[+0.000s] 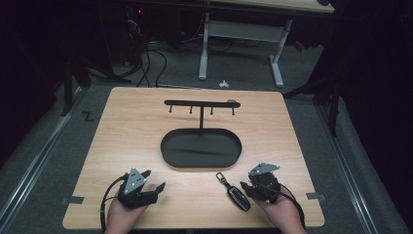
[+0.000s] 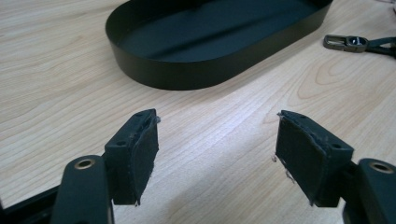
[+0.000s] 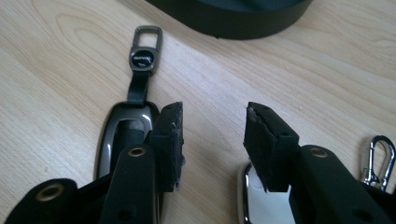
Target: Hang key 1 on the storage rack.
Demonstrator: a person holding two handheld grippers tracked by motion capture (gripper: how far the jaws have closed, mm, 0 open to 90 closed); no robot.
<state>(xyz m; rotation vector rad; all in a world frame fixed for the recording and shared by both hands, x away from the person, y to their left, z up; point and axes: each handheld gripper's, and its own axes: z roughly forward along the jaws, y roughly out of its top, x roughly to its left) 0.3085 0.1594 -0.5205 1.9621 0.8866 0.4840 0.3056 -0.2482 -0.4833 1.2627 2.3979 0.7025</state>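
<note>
A pale rectangular wooden counter (image 1: 126,146) stands on grey carpeted floor (image 1: 53,151) in a dark room, with a white-legged desk (image 1: 243,48) behind its far edge. At the counter's middle sits a black oval metal tray (image 1: 168,151), empty, with a thin post rising from its far rim to a black crossbar of small hooks (image 1: 200,103). Bare wood lies open along both side edges and the far edge.

Near the near edge, left of centre, the left gripper (image 1: 155,181) hangs over bare wood, its jaws wide apart with nothing between them. Near the near-right corner the right gripper (image 1: 246,185) has its jaws parted, pads clear of anything. Just beside its left jaw lies the black and chrome car key fob (image 1: 238,197), its short strap and small metal buckle (image 1: 221,176) pointing toward the tray. In the right gripper view a second shiny fob-like piece (image 3: 261,200) lies under the right jaw, and a small silver clip (image 3: 380,158) beside it.
</note>
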